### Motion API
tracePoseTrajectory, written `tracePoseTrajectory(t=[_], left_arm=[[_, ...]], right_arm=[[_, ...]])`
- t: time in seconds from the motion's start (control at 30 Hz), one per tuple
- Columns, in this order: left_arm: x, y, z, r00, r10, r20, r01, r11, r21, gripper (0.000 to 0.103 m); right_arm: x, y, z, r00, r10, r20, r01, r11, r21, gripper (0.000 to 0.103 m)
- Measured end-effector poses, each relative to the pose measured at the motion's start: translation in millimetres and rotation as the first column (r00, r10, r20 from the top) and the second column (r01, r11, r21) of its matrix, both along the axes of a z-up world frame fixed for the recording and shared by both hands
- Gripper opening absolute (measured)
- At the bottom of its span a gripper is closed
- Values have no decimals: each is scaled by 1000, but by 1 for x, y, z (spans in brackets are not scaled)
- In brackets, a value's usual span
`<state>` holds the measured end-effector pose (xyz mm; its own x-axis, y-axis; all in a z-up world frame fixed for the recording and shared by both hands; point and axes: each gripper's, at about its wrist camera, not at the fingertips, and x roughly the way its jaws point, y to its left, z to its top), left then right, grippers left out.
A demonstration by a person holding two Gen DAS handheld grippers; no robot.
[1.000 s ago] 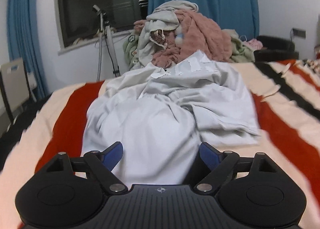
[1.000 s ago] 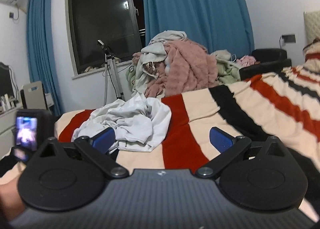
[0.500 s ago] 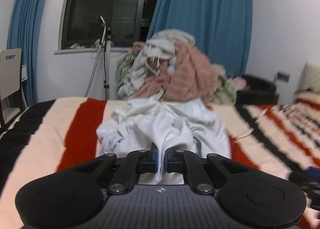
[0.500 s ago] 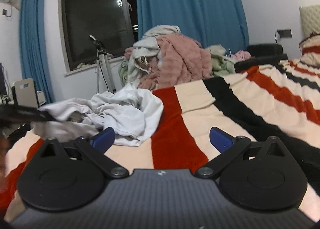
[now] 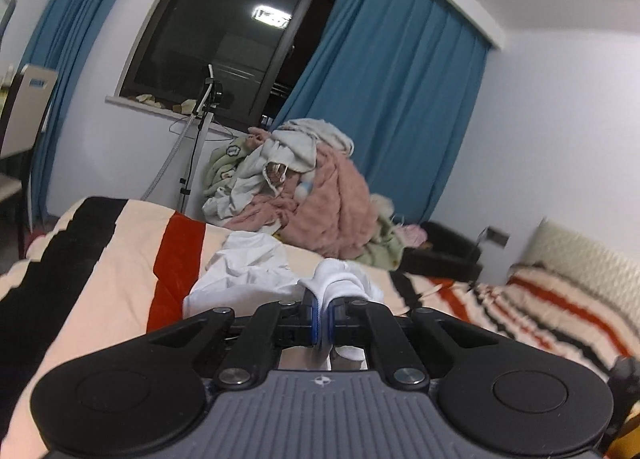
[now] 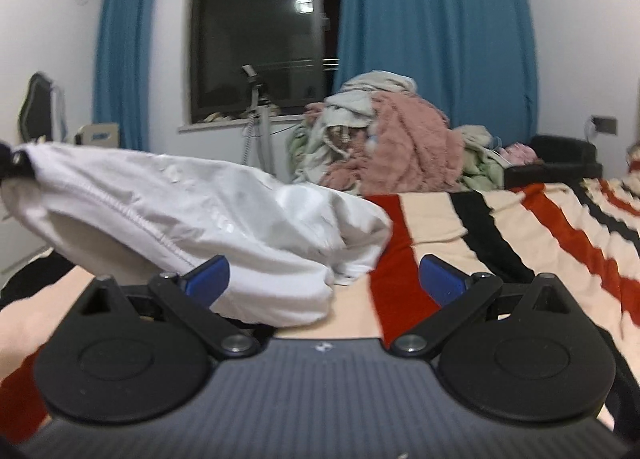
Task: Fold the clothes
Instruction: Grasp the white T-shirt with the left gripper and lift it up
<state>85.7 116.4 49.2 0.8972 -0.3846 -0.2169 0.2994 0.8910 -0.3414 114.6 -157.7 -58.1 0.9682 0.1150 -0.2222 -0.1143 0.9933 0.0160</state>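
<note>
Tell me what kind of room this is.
Most likely a home bedroom: a bed under a striped blanket, a pile of unfolded laundry behind it, and blue curtains beside a dark window.

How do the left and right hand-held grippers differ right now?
The left hand-held gripper is shut on the white garment, with cloth pinched between its blue pads; the right hand-held gripper is open and holds nothing. The left lifts one end of the garment; the right sits low beside it. Both are black with blue pads.
</note>
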Motion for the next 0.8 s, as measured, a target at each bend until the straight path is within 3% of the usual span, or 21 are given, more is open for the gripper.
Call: tracePoseTrajectory(t=[0.17, 0.3, 0.37, 0.47, 0.6, 0.8], left_arm=[[-5, 22, -5, 999, 21, -38, -24, 997, -69, 5], [2, 32, -7, 999, 27, -44, -32, 992, -120, 5], [6, 32, -7, 999, 35, -26, -37, 993, -116, 5], [15, 29, -12, 997, 50, -50, -55, 994, -99, 5], [23, 22, -14, 996, 49, -72, -56, 994, -98, 5], [12, 7, -10, 999, 22, -34, -26, 993, -113, 5]], right_arm=[[-8, 47, 8, 995, 85, -44, -88, 993, -72, 103], [18, 93, -7, 986, 138, -90, -151, 977, -150, 103], [35, 100, -8, 992, 103, -78, -113, 984, -137, 103], [57, 86, -1, 998, 12, -66, -14, 1000, -27, 103], [67, 35, -5, 993, -81, -87, 92, 987, 134, 103], [80, -15, -37, 951, -186, -248, 243, 944, 224, 103]])
